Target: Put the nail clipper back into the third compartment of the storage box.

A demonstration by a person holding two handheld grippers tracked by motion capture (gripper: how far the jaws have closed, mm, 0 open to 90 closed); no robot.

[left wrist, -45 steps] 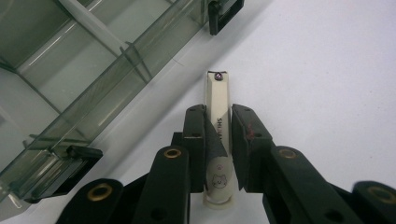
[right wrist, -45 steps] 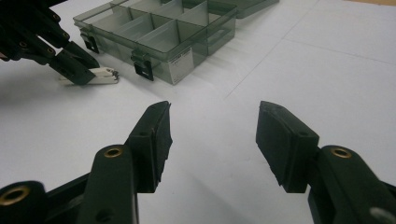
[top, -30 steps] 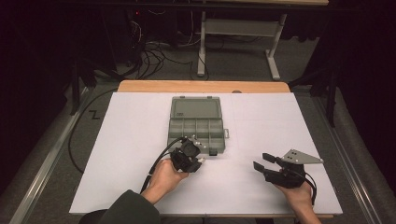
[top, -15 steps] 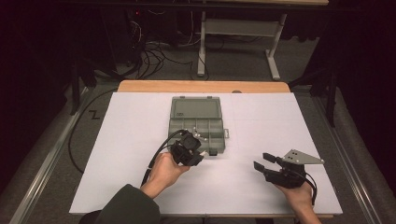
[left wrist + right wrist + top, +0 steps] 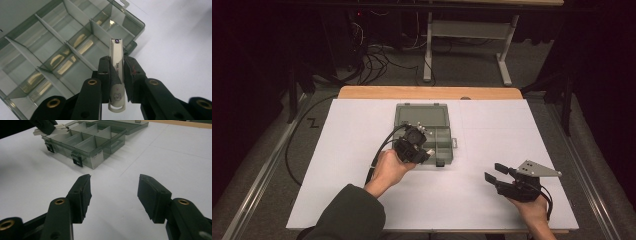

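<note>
— Under both grippers: white table sheet (image 5: 352, 150), wide and flat. Farther out from the left gripper (image 5: 412, 145), past its tips?

— Grey compartment box (image 5: 434, 131), lid laid open flat behind it, dividers upright, cells looking bare in the left gripper view (image 5: 57, 50). Seen also from the right gripper view, up and to the left of those jaws (image 5: 87, 142), latches on the near wall.

— And the left gripper itself, relative to that box?

— Hovering over the box's near left part, tilted down toward the cells.

— Clenched or loose?

— Clamped on a white nail clipper (image 5: 117, 72), pads pressing its two flat sides. Clipper standing along the jaws, one end poking out beyond the tips over the box's near edge, rounded end with a small cat drawing hanging back between the jaw arms.

— Right gripper (image 5: 494, 172)?

— Well apart from the box, off to the right and nearer the person. Jaws spread wide, nothing between them but bare sheet (image 5: 117, 202). Resting low in the hand, tips pointing left toward the box.

— Clipper relative to that one?

— Far ahead and to the left, small, at the box's corner (image 5: 58, 128).
</note>
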